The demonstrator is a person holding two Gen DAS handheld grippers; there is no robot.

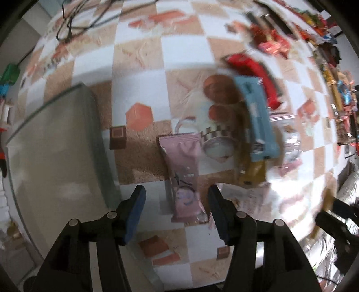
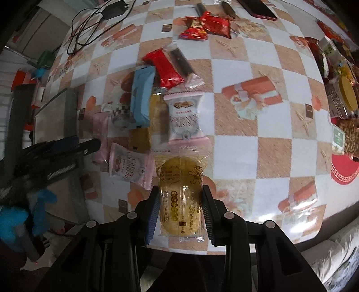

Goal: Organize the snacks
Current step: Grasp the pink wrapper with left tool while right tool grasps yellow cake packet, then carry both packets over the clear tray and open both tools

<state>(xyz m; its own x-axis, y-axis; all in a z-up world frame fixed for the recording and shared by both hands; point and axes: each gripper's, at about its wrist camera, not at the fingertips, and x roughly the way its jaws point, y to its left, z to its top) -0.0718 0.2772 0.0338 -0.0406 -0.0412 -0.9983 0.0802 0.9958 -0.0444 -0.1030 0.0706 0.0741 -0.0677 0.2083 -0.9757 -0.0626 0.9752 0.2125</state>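
My left gripper (image 1: 176,198) is open above a pink snack packet (image 1: 182,177) that lies between its fingers on the checked tablecloth. Beyond it lie a light blue packet (image 1: 258,116), a red packet (image 1: 253,71) and a brown-gold packet (image 1: 253,170). My right gripper (image 2: 181,210) is shut on a clear-wrapped yellow cake packet (image 2: 180,197), pads against both its sides. Ahead lie a white-pink cracker packet (image 2: 184,116), another one (image 2: 126,167), the light blue packet (image 2: 141,96), the red packet (image 2: 165,67) and a dark chocolate bar (image 2: 181,61). The left gripper (image 2: 74,143) shows at the left.
A grey box (image 1: 58,148) stands at the table's left edge. Cables and a charger (image 2: 112,10) lie at the far left. Red snack bags (image 2: 206,27) lie far back. Jars, nuts and a red tin (image 2: 343,170) crowd the right edge.
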